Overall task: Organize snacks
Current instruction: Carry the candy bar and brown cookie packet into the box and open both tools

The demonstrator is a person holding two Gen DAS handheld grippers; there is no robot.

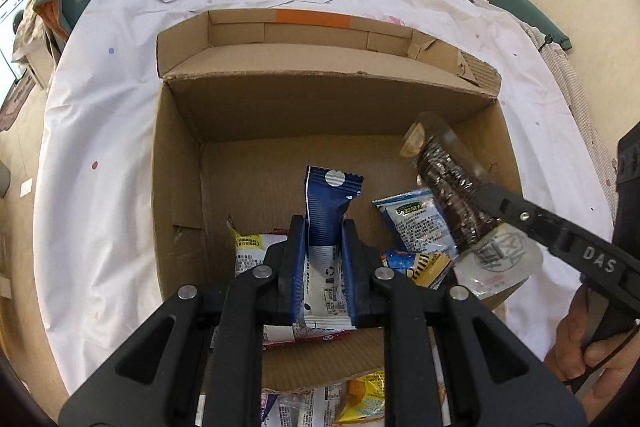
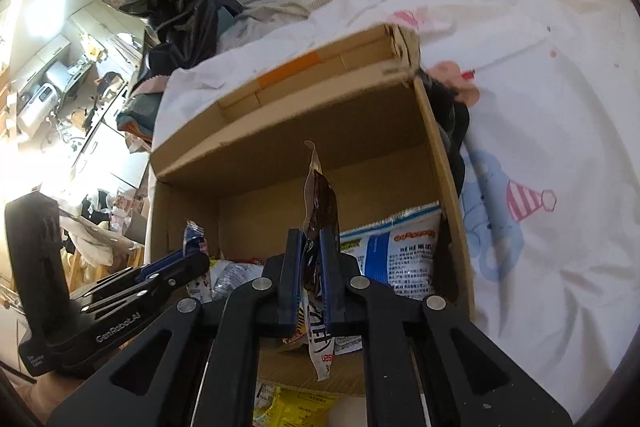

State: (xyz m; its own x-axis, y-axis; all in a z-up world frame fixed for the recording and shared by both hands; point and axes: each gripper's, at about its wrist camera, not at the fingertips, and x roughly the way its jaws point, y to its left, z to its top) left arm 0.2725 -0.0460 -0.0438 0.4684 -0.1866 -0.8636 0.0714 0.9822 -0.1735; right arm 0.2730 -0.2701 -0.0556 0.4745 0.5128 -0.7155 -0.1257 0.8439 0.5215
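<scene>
Now the left gripper [image 1: 322, 247] clamps a dark-blue foil snack packet [image 1: 326, 211] while the right gripper [image 2: 311, 267] pinches a clear brown-filled snack bag [image 2: 318, 211] over the open brown cardboard box [image 1: 180, 163].

Both wrist cams sit close over near edge of cardboard box [image 1: 180, 187], aimed down+fwd into it, bed behind. Left cam squarer on; right gripper [image 1: 486, 193] enters from its right. Right cam angled from box's right; left gripper [image 2: 192, 259] at its left. 2 views share box interior.
</scene>
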